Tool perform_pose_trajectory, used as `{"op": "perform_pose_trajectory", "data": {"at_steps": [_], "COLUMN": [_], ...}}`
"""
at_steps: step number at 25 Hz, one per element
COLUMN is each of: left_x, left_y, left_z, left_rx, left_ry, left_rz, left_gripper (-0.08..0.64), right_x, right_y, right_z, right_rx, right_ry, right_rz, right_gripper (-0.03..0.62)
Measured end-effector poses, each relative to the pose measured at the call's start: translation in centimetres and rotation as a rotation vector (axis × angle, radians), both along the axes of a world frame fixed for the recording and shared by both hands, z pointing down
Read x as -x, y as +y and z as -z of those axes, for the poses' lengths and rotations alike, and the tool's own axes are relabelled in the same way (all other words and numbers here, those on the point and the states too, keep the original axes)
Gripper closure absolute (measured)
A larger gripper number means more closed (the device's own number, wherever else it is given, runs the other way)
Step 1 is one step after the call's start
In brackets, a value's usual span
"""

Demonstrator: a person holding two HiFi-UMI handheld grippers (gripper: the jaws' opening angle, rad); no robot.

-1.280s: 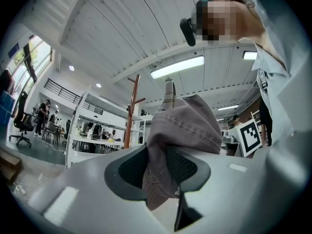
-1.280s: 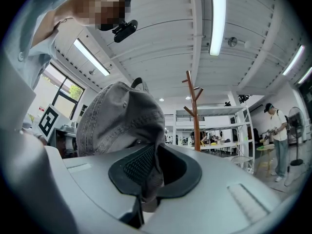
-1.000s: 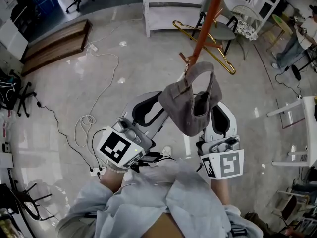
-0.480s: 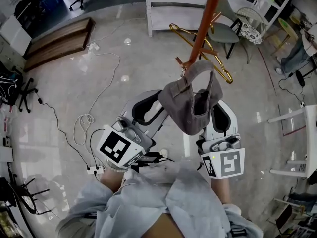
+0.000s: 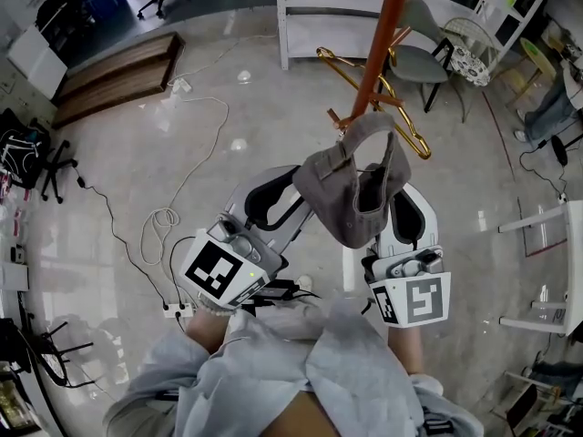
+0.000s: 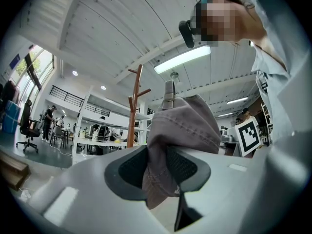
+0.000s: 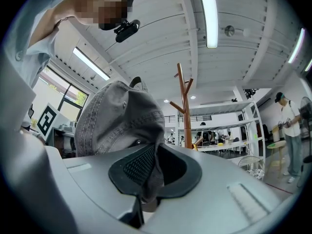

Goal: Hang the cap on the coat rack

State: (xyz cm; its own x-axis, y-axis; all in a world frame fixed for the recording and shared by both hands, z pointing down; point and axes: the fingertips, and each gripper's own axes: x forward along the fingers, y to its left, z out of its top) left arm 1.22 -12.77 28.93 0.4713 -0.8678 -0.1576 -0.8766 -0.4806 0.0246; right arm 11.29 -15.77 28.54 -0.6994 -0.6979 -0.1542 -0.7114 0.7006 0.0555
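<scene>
While two grippers (left [image 6: 157, 165], right [image 7: 155, 165]) clamp one cap [image 5: 351, 198], one rack [image 5: 387, 35] stands near.

Centre: cap [image 5: 351, 194], w/ left gripper [image 5: 278, 198] clamped on its left edge & right gripper [image 5: 403, 209] on its right. Coat rack [image 5: 383, 48] rises just behind cap. Hanger [image 5: 393, 94] sits by rack's pole.

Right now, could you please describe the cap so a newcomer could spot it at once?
Under the tall orange-brown coat rack, the left gripper and right gripper hold it up between them. It is the grey stitched fabric cap, soft, unlike the rigid gold hanger nearby.
</scene>
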Motion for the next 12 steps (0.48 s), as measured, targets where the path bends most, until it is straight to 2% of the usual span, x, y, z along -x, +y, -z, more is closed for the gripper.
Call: {"op": "perform_pose_trajectory", "data": {"at_steps": [12], "left_x": [-0.2], "left_y": [-1.6], "left_z": [0.2], "left_rx": [0.004], "left_ry": [-0.004], "left_rz": [-0.052], "left_gripper": [0.434], "right_x": [-0.4], "right_y": [-1.0], "right_z": [0.1], "right_rx": [0.009], "right_ry": [-0.001], "right_rz": [-0.05], "right_gripper": [0.56]}}
